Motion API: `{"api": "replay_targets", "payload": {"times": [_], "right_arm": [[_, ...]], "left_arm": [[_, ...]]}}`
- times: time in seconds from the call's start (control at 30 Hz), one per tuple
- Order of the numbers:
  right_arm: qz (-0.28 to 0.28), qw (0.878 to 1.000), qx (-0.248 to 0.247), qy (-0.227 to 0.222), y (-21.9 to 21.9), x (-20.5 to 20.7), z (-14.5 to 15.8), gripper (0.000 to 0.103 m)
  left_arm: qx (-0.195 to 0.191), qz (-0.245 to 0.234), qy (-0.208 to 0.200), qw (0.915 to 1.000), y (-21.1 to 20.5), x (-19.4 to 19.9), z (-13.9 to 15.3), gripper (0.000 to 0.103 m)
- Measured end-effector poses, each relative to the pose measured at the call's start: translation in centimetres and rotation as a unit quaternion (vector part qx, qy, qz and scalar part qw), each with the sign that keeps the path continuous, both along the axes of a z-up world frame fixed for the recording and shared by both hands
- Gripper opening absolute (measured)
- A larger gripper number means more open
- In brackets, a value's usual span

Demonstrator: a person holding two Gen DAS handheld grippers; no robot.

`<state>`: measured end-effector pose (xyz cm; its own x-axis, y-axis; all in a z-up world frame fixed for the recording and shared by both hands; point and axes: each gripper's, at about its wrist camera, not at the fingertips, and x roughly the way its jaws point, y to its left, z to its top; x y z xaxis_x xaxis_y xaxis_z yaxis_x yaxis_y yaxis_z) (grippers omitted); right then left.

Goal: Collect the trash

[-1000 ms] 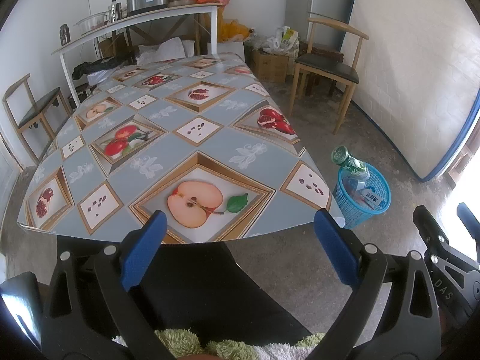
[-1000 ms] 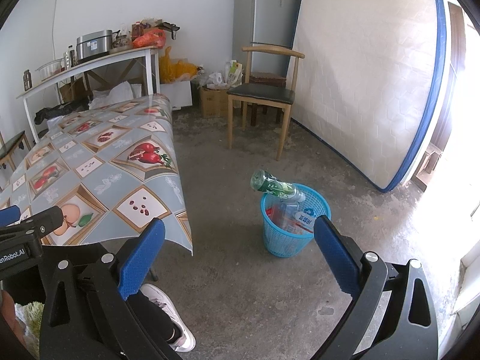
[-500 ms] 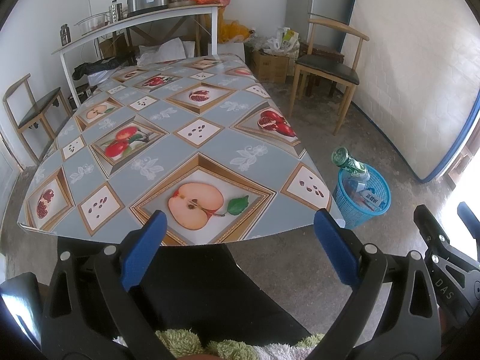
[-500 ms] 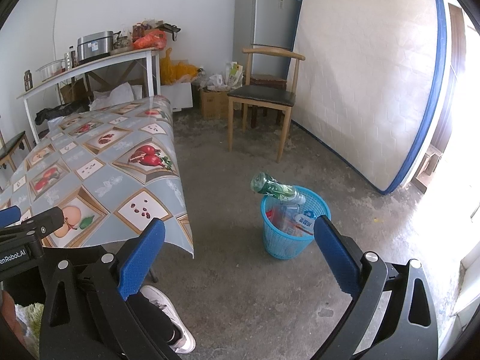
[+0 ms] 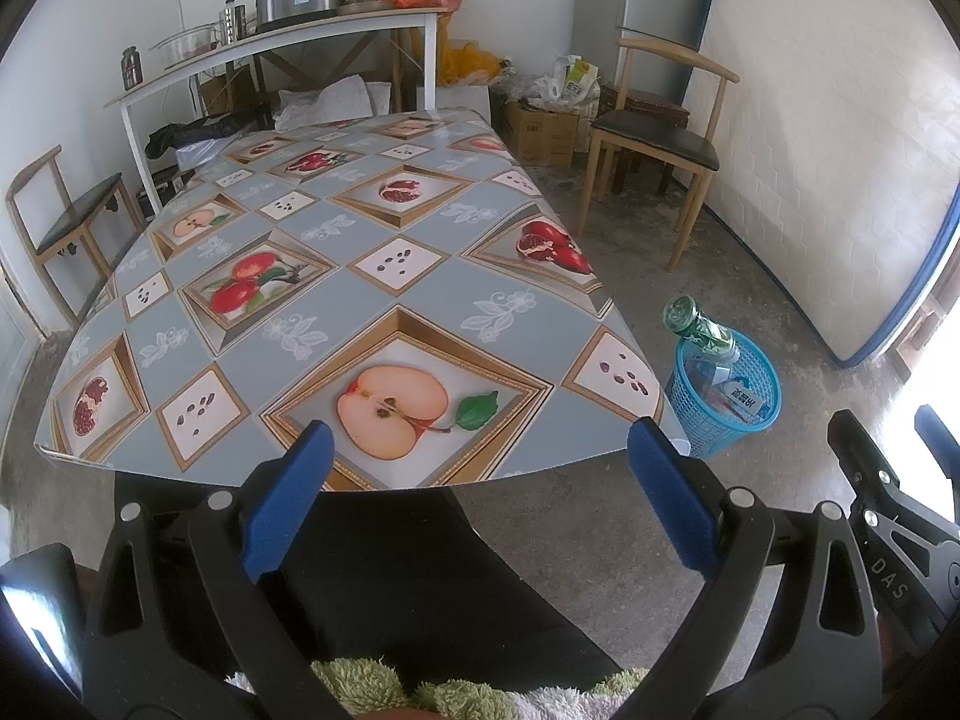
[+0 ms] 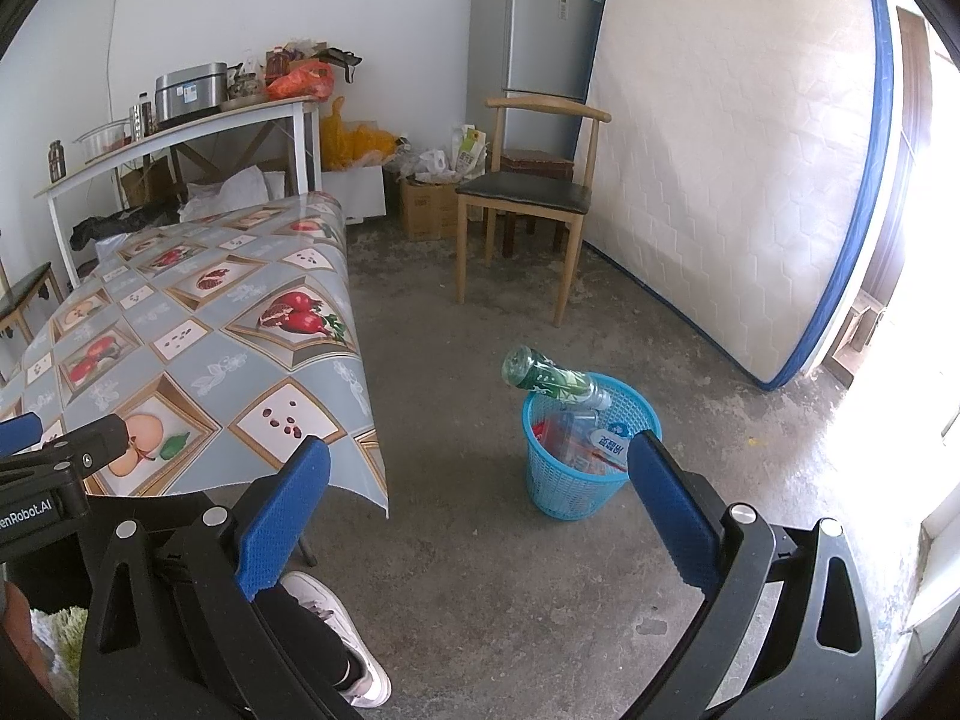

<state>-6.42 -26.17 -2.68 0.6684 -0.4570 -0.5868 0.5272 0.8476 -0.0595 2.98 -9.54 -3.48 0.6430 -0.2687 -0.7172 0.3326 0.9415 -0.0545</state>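
Note:
A blue mesh trash basket [image 6: 570, 480] stands on the concrete floor right of the table; it also shows in the left wrist view [image 5: 717, 420]. A green bottle [image 6: 552, 381] lies tilted across its rim, also seen in the left wrist view [image 5: 699, 330], with wrappers and a clear bottle inside. My left gripper [image 5: 480, 498] is open and empty, held in front of the table's near edge. My right gripper [image 6: 480, 510] is open and empty, above the floor in front of the basket.
The table [image 5: 360, 276] carries a fruit-print cloth. A wooden chair [image 6: 528, 198] stands beyond the basket, a mattress [image 6: 738, 150] leans on the right wall, a fridge [image 6: 534, 42] is behind. A cluttered white shelf [image 5: 270, 42] and another chair [image 5: 66, 216] stand left.

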Motion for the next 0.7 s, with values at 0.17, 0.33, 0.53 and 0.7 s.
{"api": "replay_targets", "payload": {"times": [0.17,0.33,0.53,0.7], "right_arm": [[0.0,1.0,0.0,0.001,-0.02,0.05,0.03,0.097],[-0.001,1.0,0.001,0.0,0.04,0.04,0.13,0.097],[-0.001,1.0,0.0,0.0,0.02,0.1,0.18,0.097],[-0.001,1.0,0.0,0.0,0.1,0.04,0.05,0.097]], "left_arm": [[0.0,0.0,0.001,1.0,0.02,0.01,-0.01,0.094],[0.0,0.0,0.001,1.0,0.09,0.02,0.01,0.094],[-0.001,0.001,0.001,1.0,0.09,0.01,-0.01,0.094],[-0.001,0.0,0.001,1.0,0.09,0.03,-0.05,0.094]]}}
